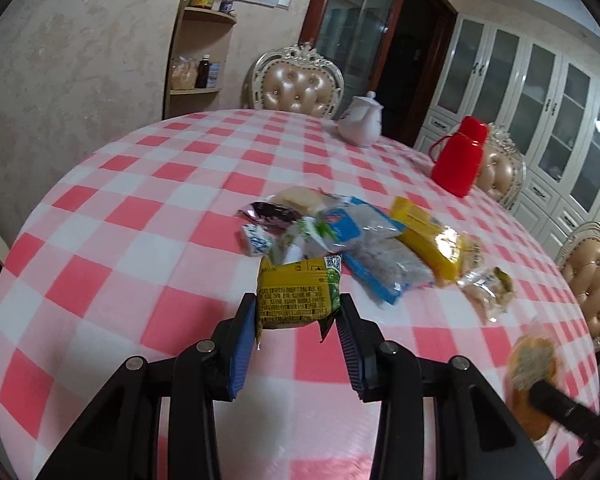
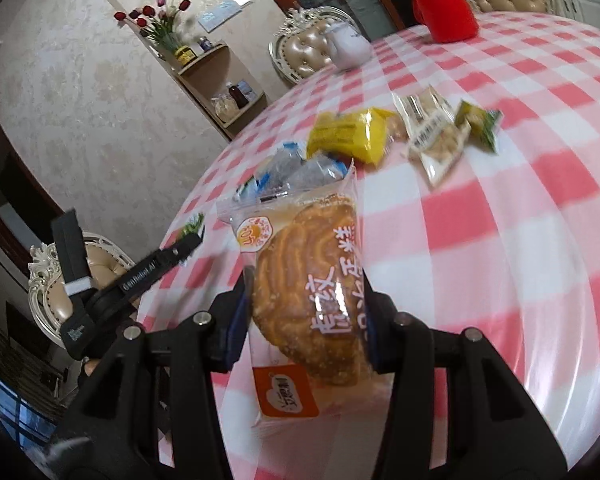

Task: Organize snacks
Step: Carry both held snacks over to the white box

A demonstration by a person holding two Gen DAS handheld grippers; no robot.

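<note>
A: Yellow-green snack packet (image 1: pixel 296 298), printed back facing the left wrist camera: where is it?

B: Clamped between the fingers (image 1: pixel 244 344) of the left gripper (image 1: pixel 298 320), lifted off the bench (image 1: pixel 140 184), on the near side of the snack pile.

A: Bench covering?

B: Pink-and-white checked cloth, over a round top.

A: Right gripper (image 2: pixel 306 308)?

B: Its fingers are closed on a clear-wrapped round cake (image 2: pixel 312 296), brown and ridged, with an orange label at the near end of the wrapper. The packet stands on edge and is held above the cloth. In the left view it shows blurred, near the right edge of the bench.

A: Loose items, middle of the bench?

B: One long yellow packet (image 1: pixel 432 236), partly lying on a blue-and-clear packet (image 1: pixel 376 256). One small blue-and-white packet (image 1: pixel 256 240) on the pile's left side. One dark purple packet (image 1: pixel 268 212) just behind it. One pale packet (image 1: pixel 300 196) at the back. One clear packet with a green end (image 1: pixel 488 292), lying apart on the right side of the pile.

A: Far edge?

B: One white teapot (image 1: pixel 360 122) and one red flask (image 1: pixel 460 156), well apart from the pile.
</note>
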